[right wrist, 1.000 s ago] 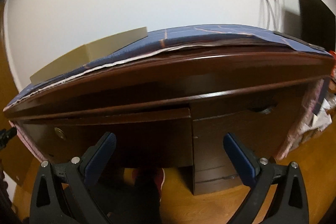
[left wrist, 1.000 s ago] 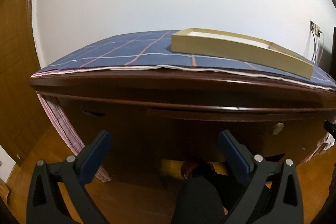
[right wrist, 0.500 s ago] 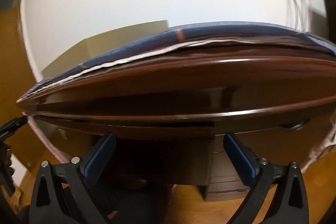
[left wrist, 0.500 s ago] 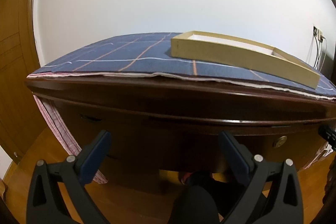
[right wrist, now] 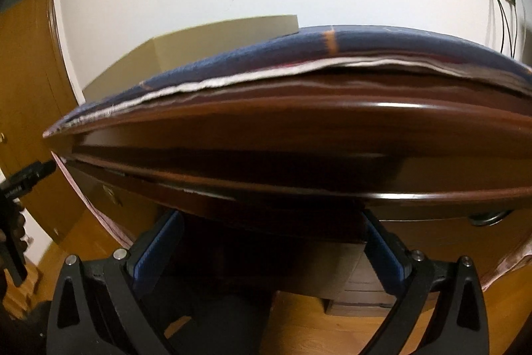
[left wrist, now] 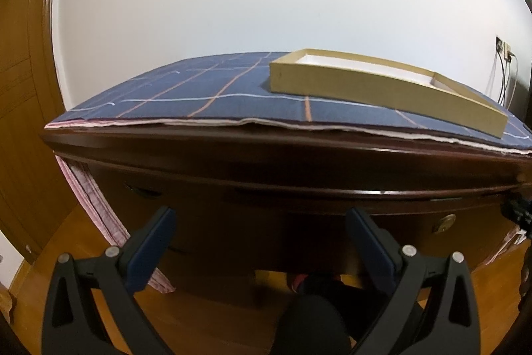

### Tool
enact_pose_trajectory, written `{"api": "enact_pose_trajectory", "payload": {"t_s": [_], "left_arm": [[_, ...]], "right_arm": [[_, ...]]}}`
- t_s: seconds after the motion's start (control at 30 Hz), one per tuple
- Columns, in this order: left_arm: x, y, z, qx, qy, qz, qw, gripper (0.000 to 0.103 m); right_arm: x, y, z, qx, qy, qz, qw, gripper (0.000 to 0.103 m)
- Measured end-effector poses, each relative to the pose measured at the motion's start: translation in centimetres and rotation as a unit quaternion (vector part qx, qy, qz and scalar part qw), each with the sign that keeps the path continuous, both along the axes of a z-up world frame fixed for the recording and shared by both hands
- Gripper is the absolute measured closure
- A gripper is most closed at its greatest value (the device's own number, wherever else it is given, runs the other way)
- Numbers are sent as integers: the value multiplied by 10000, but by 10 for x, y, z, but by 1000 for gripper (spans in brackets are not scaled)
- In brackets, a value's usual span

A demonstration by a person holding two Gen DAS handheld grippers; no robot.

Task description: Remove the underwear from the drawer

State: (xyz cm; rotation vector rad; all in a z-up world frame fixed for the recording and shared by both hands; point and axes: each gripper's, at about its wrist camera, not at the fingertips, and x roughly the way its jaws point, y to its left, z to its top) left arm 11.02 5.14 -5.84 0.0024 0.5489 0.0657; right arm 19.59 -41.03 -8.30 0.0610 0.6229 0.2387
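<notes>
Right gripper [right wrist: 266, 242] nearer drawer [right wrist: 266, 215].

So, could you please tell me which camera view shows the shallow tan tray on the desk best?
The left wrist view: the tray shows its rim and white inside on the plaid cloth. The right wrist view shows only its tan outer wall behind the desk edge.

Each gripper, the left gripper [left wrist: 261, 243] and the right gripper [right wrist: 272, 250], had two black plastic arms with triangular cut-outs, silver screws near the joints, and fingers faced with dark blue pads [left wrist: 149, 250]. Below the left one, the person wore dark trousers [left wrist: 312, 321].
</notes>
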Motion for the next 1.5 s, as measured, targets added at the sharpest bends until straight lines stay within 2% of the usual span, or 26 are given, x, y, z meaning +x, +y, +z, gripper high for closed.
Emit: {"api": "enact_pose_trajectory", "payload": {"t_s": [0.23,0.4,0.57,0.63,0.73,0.77,0.83,0.87,0.93,0.97,1.1,1.27,1.5], "left_arm": [[-3,-3,3,48,-39,-35,10000,0],[-8,-7,3,81,-35,-140,9999,0],[-14,-6,6,129,-124,-268,9995,0],[-12,-7,6,126,-69,-307,9994,0],[-5,-11,6,136,99,-343,9993,0],[-3,-12,6,128,150,-381,9991,0],[3,-15,7,254,194,-372,9988,0],[5,-16,7,306,245,-328,9987,0],[10,-19,4,347,367,-366,9981,0],[12,-20,3,376,413,-363,9978,1],[22,-30,-4,616,604,-362,9956,2],[29,-30,-15,676,903,-291,9932,3],[27,-24,-20,496,993,-237,9935,2]], "right_arm": [[-10,-1,3,117,272,75,9995,0],[-31,4,1,-20,429,122,9990,1],[-60,6,31,23,-124,-498,9987,1],[-65,18,44,20,-302,-389,9988,1],[-48,46,48,-183,-161,-225,9995,1],[-43,48,46,-220,-77,-200,9995,2],[-31,58,39,-279,152,-131,9994,18],[-25,59,35,-269,320,-134,9990,22],[-15,62,27,-191,618,-204,9977,38],[-11,60,23,-136,744,-246,9968,43],[-6,62,14,-313,1057,-391,9931,44],[-1,63,15,-312,1290,-423,9903,44],[-3,74,11,-365,1152,-488,9915,44]]}}
